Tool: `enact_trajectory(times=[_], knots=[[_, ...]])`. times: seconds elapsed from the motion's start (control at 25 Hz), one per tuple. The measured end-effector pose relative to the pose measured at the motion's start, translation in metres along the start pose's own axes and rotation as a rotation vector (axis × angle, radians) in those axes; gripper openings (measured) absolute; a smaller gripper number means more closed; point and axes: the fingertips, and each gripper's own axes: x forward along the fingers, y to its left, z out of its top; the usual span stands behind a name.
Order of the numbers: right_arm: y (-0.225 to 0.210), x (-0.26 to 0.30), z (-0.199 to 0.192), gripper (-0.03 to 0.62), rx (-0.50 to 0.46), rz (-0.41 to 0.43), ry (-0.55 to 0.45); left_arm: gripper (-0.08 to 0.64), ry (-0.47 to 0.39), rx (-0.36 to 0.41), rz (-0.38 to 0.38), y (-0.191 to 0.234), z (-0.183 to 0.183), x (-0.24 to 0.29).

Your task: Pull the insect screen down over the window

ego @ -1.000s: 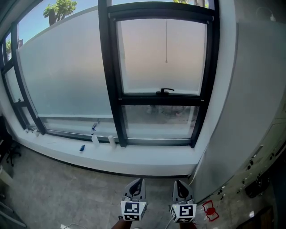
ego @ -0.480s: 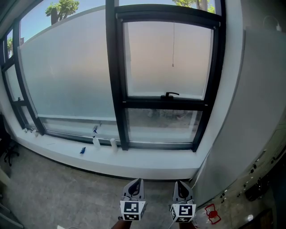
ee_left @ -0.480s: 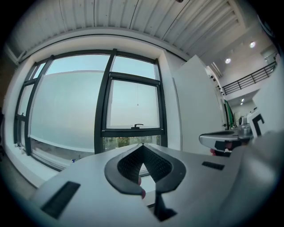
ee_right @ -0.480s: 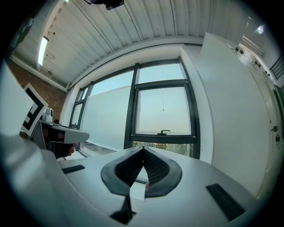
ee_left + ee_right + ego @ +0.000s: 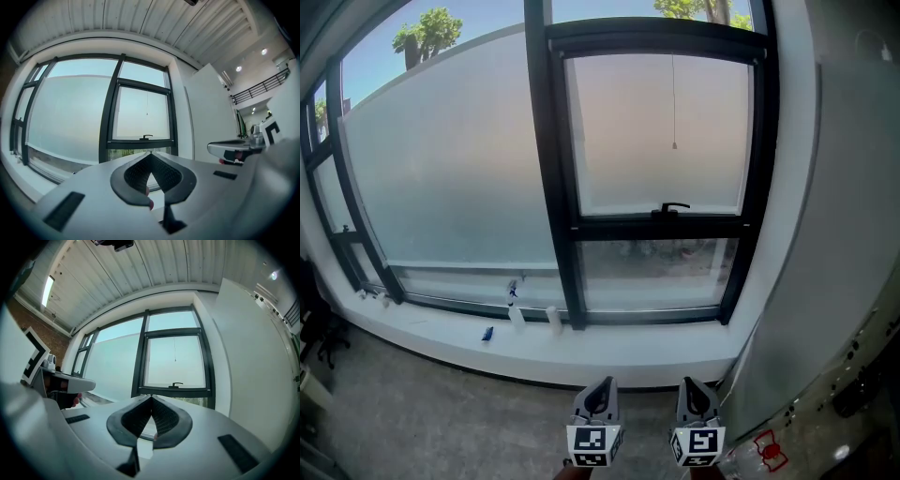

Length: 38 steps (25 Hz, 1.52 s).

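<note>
Screen not yet down: cord (image 5: 673, 108) hangs untouched before window (image 5: 623, 141). Left tool (image 5: 598, 396), right tool (image 5: 696, 394) closed, empty, well below window.

Two grippers: left gripper (image 5: 600, 386), right gripper (image 5: 694, 384). One window handle (image 5: 673, 208), one pull cord (image 5: 673, 103), two sill bottles (image 5: 517, 316), one blue object (image 5: 487, 333).

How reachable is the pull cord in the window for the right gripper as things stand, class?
Probably not yet. The right gripper, shut and empty, sits low and back from the sill, while the pull cord hangs high against the pane. Nothing blocks the way; stepping closer and reaching up should do.
</note>
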Motion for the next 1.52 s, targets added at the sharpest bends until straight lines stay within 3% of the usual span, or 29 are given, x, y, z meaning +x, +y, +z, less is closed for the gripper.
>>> enact_trajectory(times=[0.4,0.72,1.0,1.16,1.52], knots=[[-0.010,0.034,-0.019,0.003,0.022,0.002,0.051,-0.003,0.058,-0.004,0.025,0.017,-0.022,0.030],[-0.028,0.080,-0.015,0.003,-0.002,0.039,0.058,-0.003,0.066,-0.002,0.027,0.023,-0.022,0.078],[-0.042,0.121,-0.030,0.003,0.031,0.041,0.061,-0.003,0.079,0.002,0.027,0.028,-0.023,0.120],[-0.055,0.142,-0.027,0.003,-0.007,0.038,0.073,-0.003,0.075,0.016,0.033,0.031,-0.016,0.146],[-0.091,0.180,-0.037,0.003,0.011,0.048,0.072,-0.003,0.083,0.029,0.017,0.014,-0.014,0.200]])
